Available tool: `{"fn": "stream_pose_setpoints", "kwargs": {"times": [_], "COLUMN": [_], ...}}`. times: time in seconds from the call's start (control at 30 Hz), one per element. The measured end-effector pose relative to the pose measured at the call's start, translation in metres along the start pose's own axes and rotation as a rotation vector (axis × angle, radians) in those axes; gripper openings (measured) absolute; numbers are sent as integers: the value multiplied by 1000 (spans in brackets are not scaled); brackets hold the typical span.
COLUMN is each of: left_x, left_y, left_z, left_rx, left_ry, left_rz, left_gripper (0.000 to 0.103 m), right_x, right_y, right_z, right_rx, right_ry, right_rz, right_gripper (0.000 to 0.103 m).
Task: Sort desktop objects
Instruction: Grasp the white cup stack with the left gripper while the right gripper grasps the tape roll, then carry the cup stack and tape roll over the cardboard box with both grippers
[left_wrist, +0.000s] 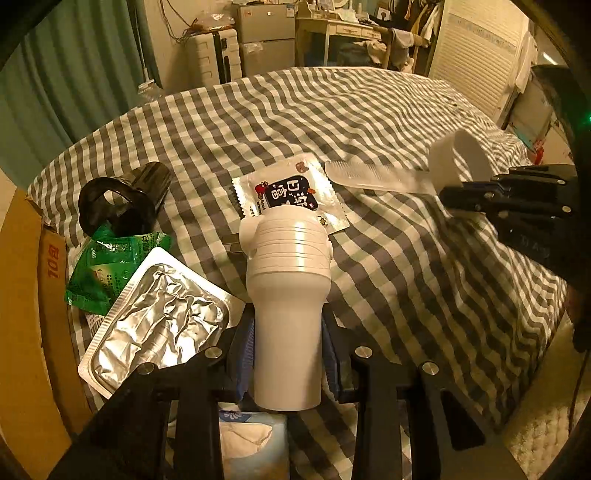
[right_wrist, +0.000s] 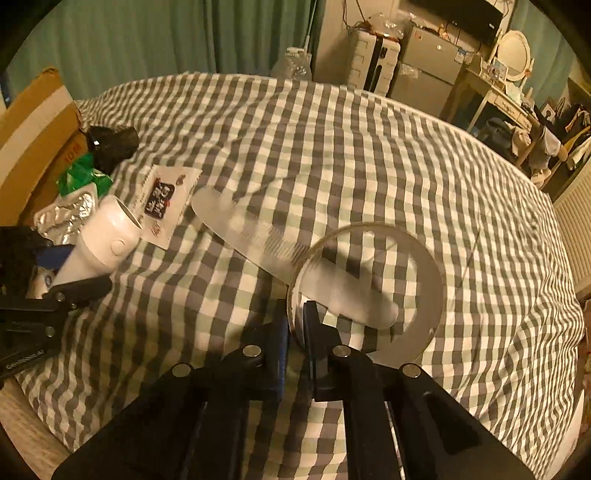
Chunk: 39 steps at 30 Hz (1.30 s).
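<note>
White bottle (left_wrist: 286, 317) clamped between the left gripper (left_wrist: 288, 332) pads, narrow body in the grip, ribbed wider end pointing away over the checked cloth (left_wrist: 369, 122), near its left edge. Clear cup (right_wrist: 369, 291) pinched at the rim by the right gripper (right_wrist: 297, 328), one finger inside the wall, one outside, jaws nearly together on it. Translucent comb (right_wrist: 258, 236) lying on the cloth just beyond the cup, its handle end seen through the cup wall; touching or apart, cannot tell. Snack packet (left_wrist: 295, 192) flat on the cloth just beyond the bottle's ribbed end, between bottle and comb. Foil tray (left_wrist: 159, 314) immediately left of the bottle, green packet (left_wrist: 110, 266) and black cylinder (left_wrist: 122, 203) farther along the left edge, against a cardboard box (left_wrist: 33, 314). Tissue pack (left_wrist: 251, 439) under the left gripper.
</note>
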<state>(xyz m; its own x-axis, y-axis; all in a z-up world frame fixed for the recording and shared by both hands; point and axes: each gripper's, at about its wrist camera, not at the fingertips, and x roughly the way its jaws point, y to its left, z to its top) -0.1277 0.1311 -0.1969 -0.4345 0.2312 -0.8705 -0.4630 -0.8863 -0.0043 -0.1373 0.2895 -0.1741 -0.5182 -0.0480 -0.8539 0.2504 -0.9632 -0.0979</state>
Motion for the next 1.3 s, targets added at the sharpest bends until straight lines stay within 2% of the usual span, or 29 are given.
{"fn": "stream_pose_setpoints", "kwargs": {"times": [0.33,0.57,0.77,1.13,1.3], "left_x": [-42,-92,-149,-250,-284], "left_y": [0,-8,-10,3,13], "left_z": [8,24,23,7,-1], "left_rx": [-18,-19,-39,-85,-90], "left_ry": [-91,-199,-306,-484,-562], "left_rz": [-20,-26,-28,21,95], "left_gripper": [32,32,32,32,32], "right_x": [-29,-71,-117,-201,-231], "right_y": [-5,-5,-2,24,41], "right_z": [8,20,23,27,25], "right_rx": [71,166,216,222,200], "right_ry": [-102,-220,-343,-568,-635], "right_rz": [32,71,85,72,99], "right_gripper": [3,3,3,3,3]}}
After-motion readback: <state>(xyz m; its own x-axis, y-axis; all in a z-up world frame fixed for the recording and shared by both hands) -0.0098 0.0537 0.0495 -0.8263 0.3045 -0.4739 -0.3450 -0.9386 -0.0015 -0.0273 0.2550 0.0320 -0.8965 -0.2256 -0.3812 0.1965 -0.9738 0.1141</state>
